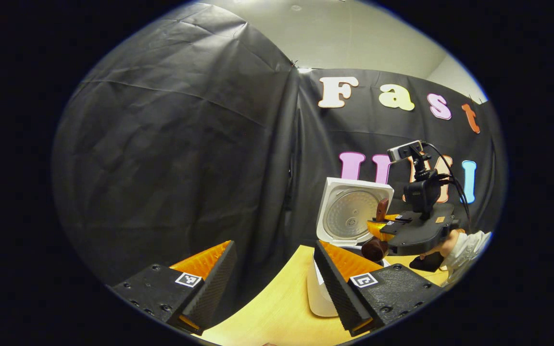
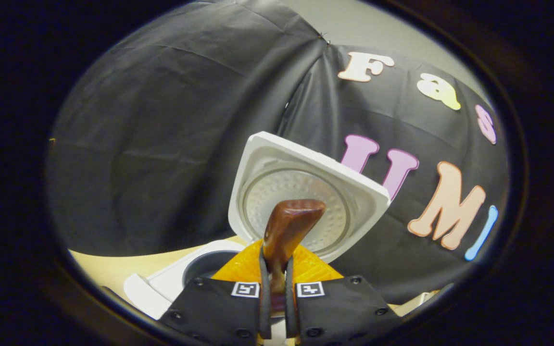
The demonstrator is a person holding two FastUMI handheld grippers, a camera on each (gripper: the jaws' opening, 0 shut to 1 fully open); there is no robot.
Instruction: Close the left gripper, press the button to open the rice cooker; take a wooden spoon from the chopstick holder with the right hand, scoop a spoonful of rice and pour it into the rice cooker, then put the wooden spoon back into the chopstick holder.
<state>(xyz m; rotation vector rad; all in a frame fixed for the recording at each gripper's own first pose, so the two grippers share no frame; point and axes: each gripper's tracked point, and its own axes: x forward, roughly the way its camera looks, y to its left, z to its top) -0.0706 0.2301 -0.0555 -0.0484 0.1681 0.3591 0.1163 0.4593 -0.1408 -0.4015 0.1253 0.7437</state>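
My left claw (image 1: pixel 273 283) is black with orange wedge backs and ridged black pads, a small black-and-white square tag on each finger. My right claw (image 2: pixel 277 288) has the same colours. The spoon (image 2: pixel 286 230) is glossy reddish brown. The cooker (image 1: pixel 319 295) is white, its lid (image 2: pixel 301 202) lined in dimpled silver-grey. The counter (image 1: pixel 282 307) is pale yellow wood.

- Left gripper (image 1: pixel 272 274): black bolted blocks, orange ridged fingers, square white tags, lower frame.
- Right gripper (image 1: pixel 378 229), right of frame: black body, camera on top, black cable.
- White sleeve (image 1: pixel 469 242).
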